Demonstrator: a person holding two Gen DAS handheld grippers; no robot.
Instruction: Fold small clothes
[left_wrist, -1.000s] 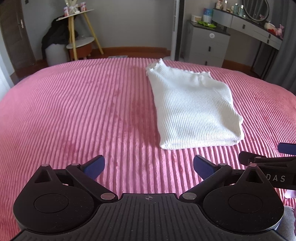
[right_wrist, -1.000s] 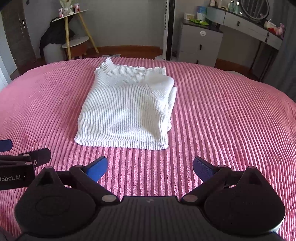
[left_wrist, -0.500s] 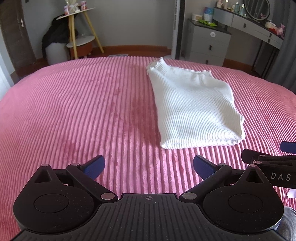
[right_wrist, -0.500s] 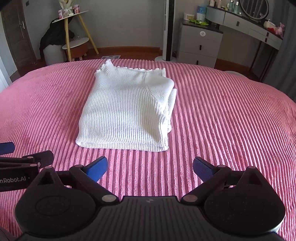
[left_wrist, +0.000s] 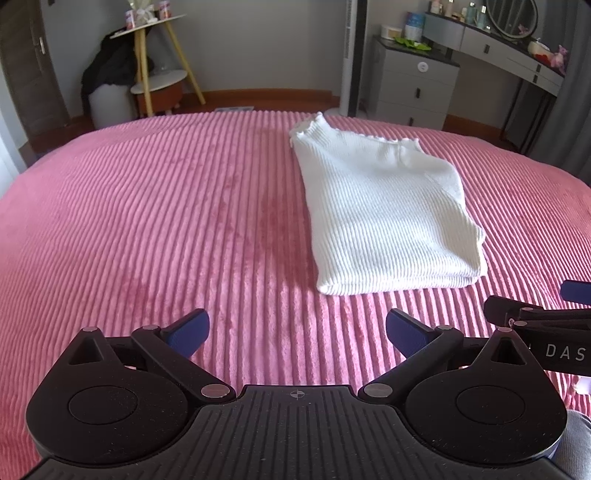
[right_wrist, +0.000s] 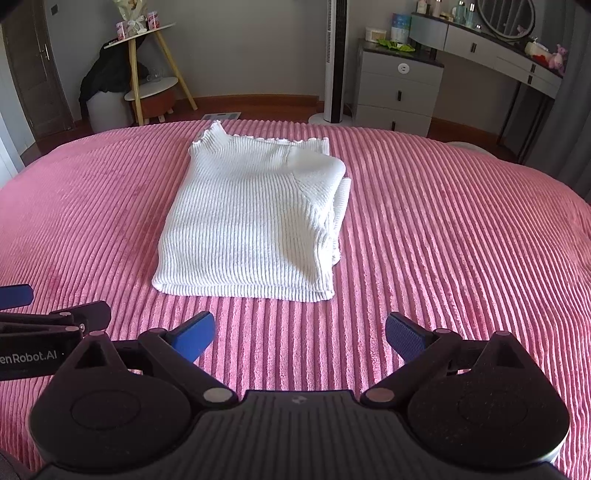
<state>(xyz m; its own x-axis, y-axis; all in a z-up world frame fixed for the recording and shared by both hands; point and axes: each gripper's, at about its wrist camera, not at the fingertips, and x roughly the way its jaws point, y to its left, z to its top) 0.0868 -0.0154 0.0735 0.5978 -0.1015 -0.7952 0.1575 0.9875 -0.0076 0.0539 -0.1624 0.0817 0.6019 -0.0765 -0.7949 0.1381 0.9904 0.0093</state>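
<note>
A white ribbed knit sweater (left_wrist: 384, 218) lies folded into a rectangle on the pink ribbed bedspread (left_wrist: 147, 221), collar at the far end; it also shows in the right wrist view (right_wrist: 251, 221). My left gripper (left_wrist: 297, 332) is open and empty, hovering above the bedspread short of the sweater's near left corner. My right gripper (right_wrist: 300, 334) is open and empty, just short of the sweater's near edge. Each gripper shows at the edge of the other's view.
The bedspread (right_wrist: 461, 240) reaches to rounded edges on all sides. Beyond the far edge stand a grey drawer unit (right_wrist: 399, 88), a tower fan (right_wrist: 337, 59), a dressing table (right_wrist: 498, 55), and a wooden tripod stand with a stool (right_wrist: 147, 85).
Both grippers have drawn back slightly toward me and risen; the sweater sits a little farther away in both views. Jaws stay open and the sweater has not moved.
</note>
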